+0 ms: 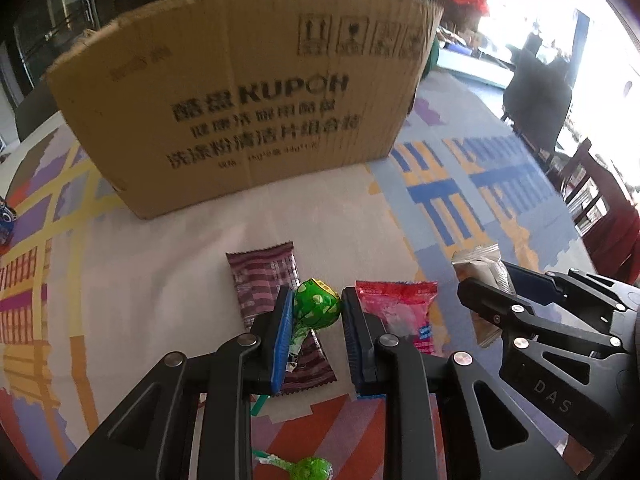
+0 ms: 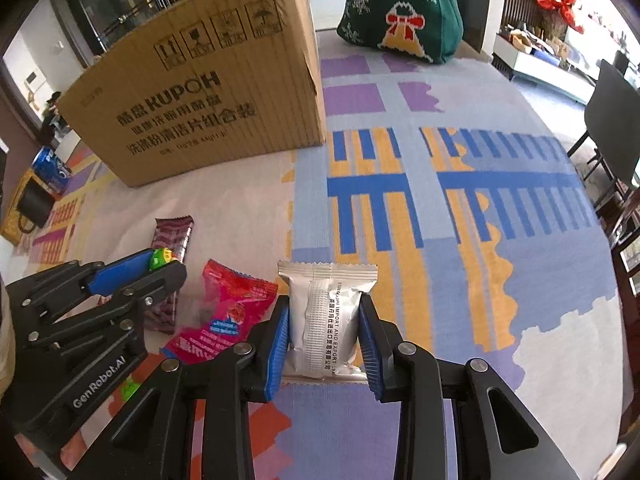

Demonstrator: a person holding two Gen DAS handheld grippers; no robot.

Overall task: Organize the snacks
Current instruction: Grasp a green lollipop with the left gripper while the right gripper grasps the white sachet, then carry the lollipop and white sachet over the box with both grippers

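My left gripper [image 1: 316, 306] is shut on a green lollipop [image 1: 317, 304], just above a dark purple striped snack packet [image 1: 266, 280]. A red snack packet [image 1: 400, 308] lies right of it. My right gripper [image 2: 324, 320] is shut on a silver snack packet [image 2: 326, 316]. The left gripper [image 2: 160, 264] shows at the left of the right wrist view, with the red packet [image 2: 224, 312] and the purple packet [image 2: 174, 236] beside it. The right gripper [image 1: 492, 300] shows in the left wrist view. A cardboard box [image 1: 248, 92] stands behind the snacks; it also shows in the right wrist view [image 2: 208, 96].
A second green lollipop [image 1: 310, 470] lies near my left gripper's base. A colourful patterned cloth [image 2: 440, 200] covers the table. A green knitted bag [image 2: 400, 8] stands at the back. A blue can [image 2: 50, 166] and a black holder [image 2: 34, 204] sit far left. Chairs [image 1: 536, 100] stand on the right.
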